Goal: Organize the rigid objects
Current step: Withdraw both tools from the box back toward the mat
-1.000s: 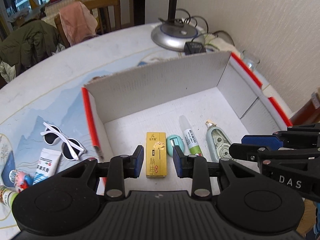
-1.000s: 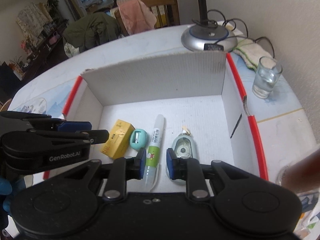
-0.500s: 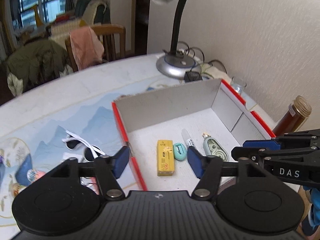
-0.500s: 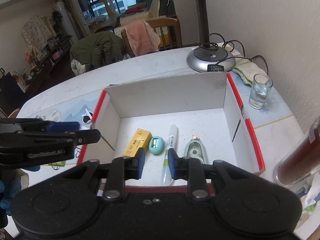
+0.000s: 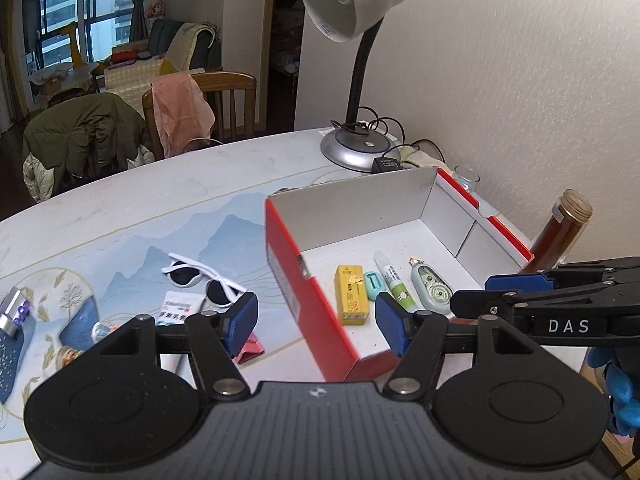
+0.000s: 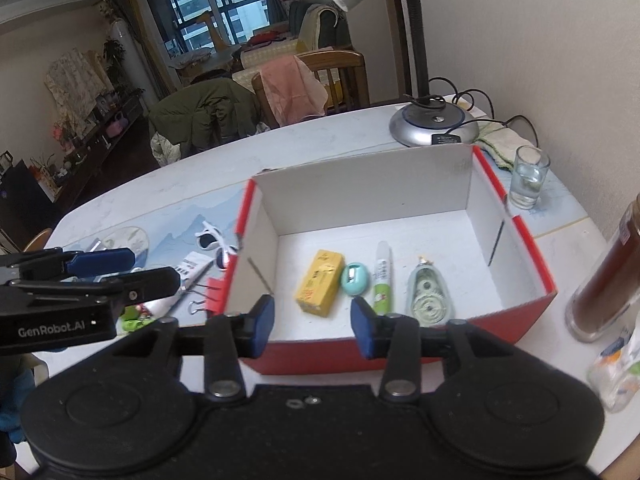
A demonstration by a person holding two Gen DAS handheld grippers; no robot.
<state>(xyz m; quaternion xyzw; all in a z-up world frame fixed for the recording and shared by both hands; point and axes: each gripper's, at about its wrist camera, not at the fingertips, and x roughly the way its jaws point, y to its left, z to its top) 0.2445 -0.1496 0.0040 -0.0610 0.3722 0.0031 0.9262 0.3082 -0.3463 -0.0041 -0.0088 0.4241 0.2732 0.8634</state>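
A red cardboard box with a white inside holds a yellow carton, a teal sharpener, a glue pen and a correction tape roller in a row. The same row shows in the right wrist view: carton, sharpener, pen, roller. My left gripper hangs open and empty above the box's near left corner. My right gripper is above the box's near wall, its jaws opening with nothing between them.
White sunglasses, a white tube and a red binder clip lie on the table left of the box. A desk lamp stands behind it, with a glass and a brown bottle to its right.
Both grippers have drawn back and up from inside the box, so it looks smaller. The left jaws spread wider first; the right jaws opened in the last half second.
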